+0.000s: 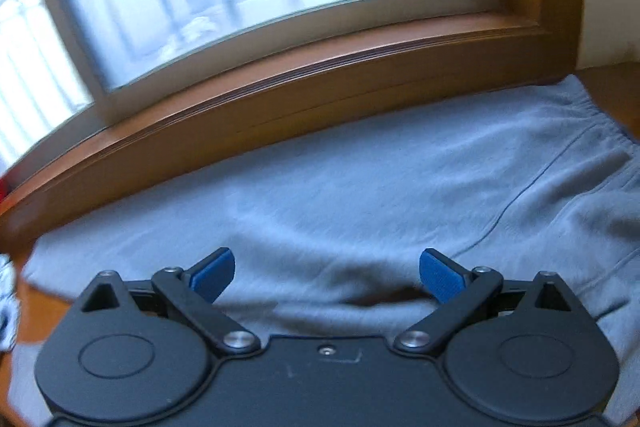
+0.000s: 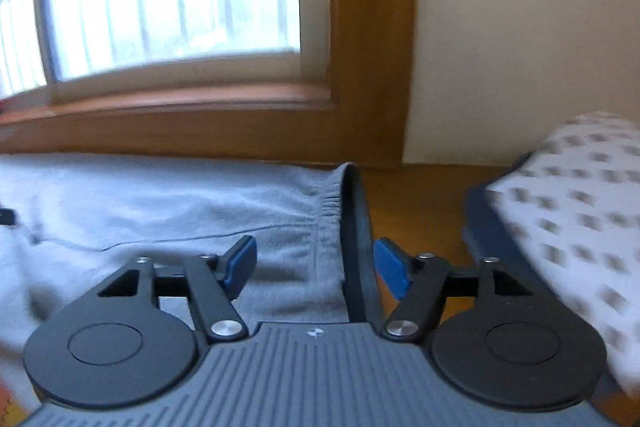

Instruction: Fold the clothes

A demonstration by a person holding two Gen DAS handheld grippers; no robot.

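Grey sweatpants (image 1: 360, 187) lie flat along the window sill (image 1: 280, 95), waistband (image 2: 328, 203) at three o'clock, apparently folded once (more left). Left gripper (image 1: 327, 273) and right gripper (image 2: 316, 263) gape, holding nothing.

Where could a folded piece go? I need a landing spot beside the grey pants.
Bare wood lies between the grey pants' waistband and the dotted white cloth. A smaller wood corner sits beyond the waistband by the window frame. The pants cover the rest.
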